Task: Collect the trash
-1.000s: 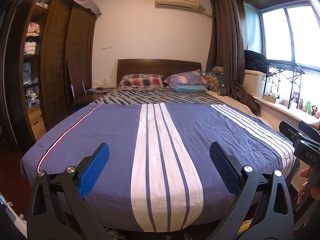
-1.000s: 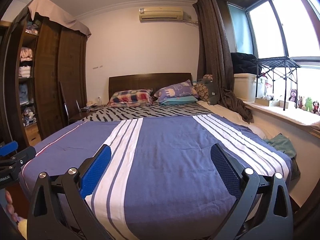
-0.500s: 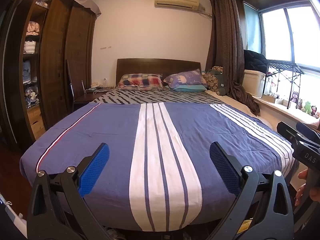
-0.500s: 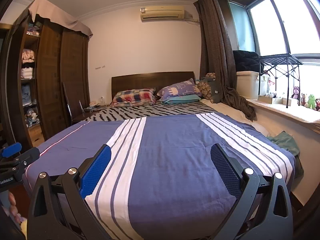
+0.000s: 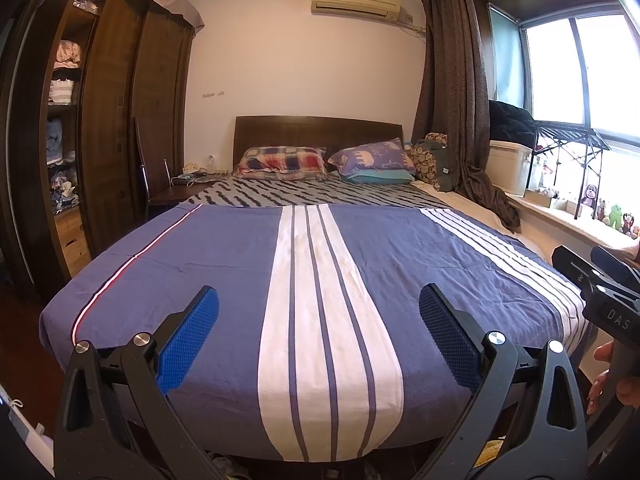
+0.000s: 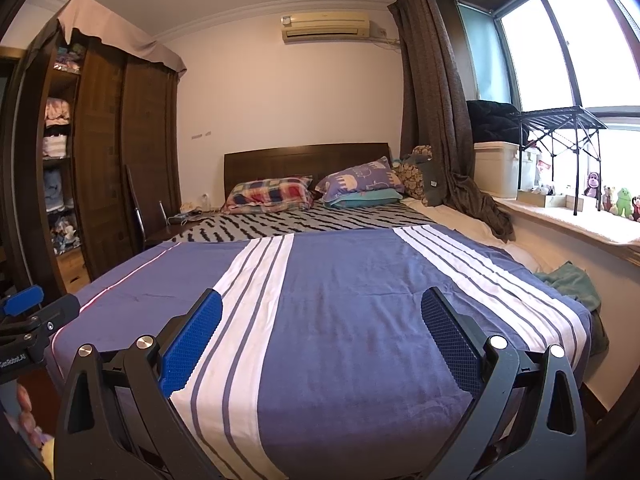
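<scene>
**No trash in sight yet, both hands free over the foot of the bed**

Nearest, the left hand-held gripper (image 5: 319, 322) has its blue pads (image 5: 188, 340) spread wide apart with nothing between them; the right hand-held gripper (image 6: 321, 326) is likewise spread and empty. Each shows at the edge of the other's view, so they sit side by side, level with one another.

Just ahead and below both lies the bed (image 5: 224, 264), its blue striped cover smooth and bare. Beyond the cover come the zebra-print sheet (image 5: 304, 196) and two pillows (image 5: 280, 162) against the headboard. Off to the right of the right gripper, a green cloth (image 6: 572, 280) is bunched between bed and window ledge (image 6: 568, 216); to the left stands the wardrobe (image 6: 120, 152).

The task's thing cannot be placed: nothing clearly trash shows in either view, so its direction, long axis and nearer hand are undecided. Something yellowish (image 5: 490, 450) shows low under the left gripper, too hidden to name; that floor edge seems the likeliest place to look
</scene>
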A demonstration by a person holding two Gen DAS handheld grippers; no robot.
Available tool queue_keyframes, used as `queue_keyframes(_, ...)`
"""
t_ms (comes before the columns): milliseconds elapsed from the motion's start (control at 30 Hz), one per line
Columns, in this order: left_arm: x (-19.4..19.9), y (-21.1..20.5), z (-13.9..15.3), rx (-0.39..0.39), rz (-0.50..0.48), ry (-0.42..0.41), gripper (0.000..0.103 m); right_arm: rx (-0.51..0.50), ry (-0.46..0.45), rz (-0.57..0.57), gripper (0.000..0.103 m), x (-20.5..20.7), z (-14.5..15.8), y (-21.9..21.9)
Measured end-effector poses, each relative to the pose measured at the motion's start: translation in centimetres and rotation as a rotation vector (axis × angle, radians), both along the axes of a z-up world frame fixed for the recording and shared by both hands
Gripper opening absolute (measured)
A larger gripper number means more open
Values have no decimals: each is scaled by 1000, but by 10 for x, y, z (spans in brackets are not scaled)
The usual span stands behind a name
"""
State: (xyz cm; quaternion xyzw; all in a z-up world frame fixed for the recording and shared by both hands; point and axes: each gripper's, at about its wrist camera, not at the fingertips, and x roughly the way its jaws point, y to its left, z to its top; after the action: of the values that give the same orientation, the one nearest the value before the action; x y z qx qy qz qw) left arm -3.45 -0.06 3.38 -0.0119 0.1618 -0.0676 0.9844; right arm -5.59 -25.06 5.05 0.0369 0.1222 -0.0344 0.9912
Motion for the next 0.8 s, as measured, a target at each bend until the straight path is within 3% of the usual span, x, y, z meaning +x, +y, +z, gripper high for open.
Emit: queue_keyframes(800,-6,2,2,-5,-3,-7,95,6,-15,-6,100,-1,-1,-3)
